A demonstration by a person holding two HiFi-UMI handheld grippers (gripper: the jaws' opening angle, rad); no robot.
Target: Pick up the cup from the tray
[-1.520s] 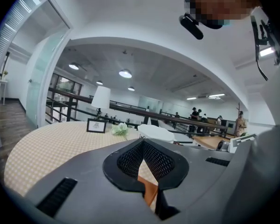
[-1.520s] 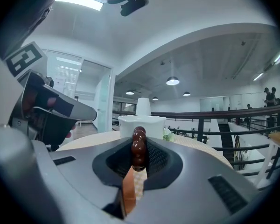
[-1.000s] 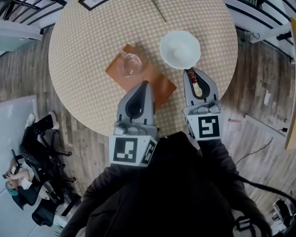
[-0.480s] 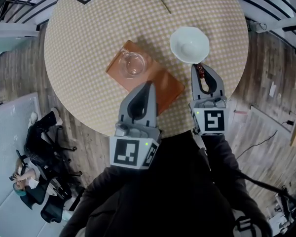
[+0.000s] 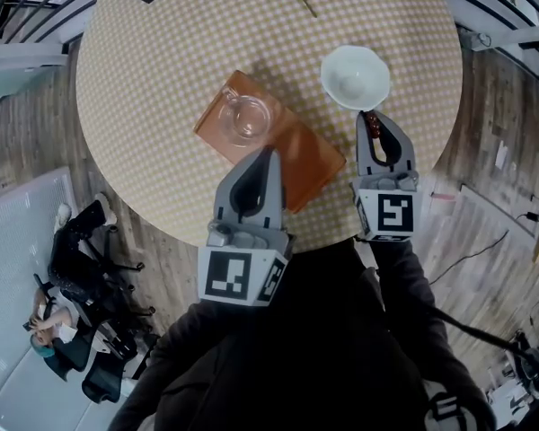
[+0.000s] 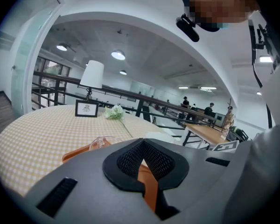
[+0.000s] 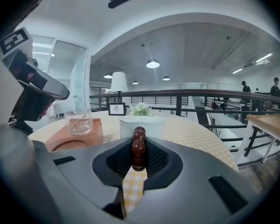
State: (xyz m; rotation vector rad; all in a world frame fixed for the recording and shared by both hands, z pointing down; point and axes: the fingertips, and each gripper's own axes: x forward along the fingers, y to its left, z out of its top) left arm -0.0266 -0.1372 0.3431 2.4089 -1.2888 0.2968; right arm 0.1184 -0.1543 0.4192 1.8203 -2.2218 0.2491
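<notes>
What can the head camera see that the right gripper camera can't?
Only the head view shows the wooden floor and the person's dark sleeves. Only the right gripper view shows the white lamp and the ceiling lights. Both show the glass cup on the orange tray, the white bowl, and the brown beads pinched in the right gripper.

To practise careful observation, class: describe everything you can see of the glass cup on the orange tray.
The cup is clear glass, short and round, with thick walls and base, and it looks empty. It stands upright at the far left end of the orange-brown tray, which lies on the checked round table. Only the tray touches it. The white bowl sits apart, to its right.
</notes>
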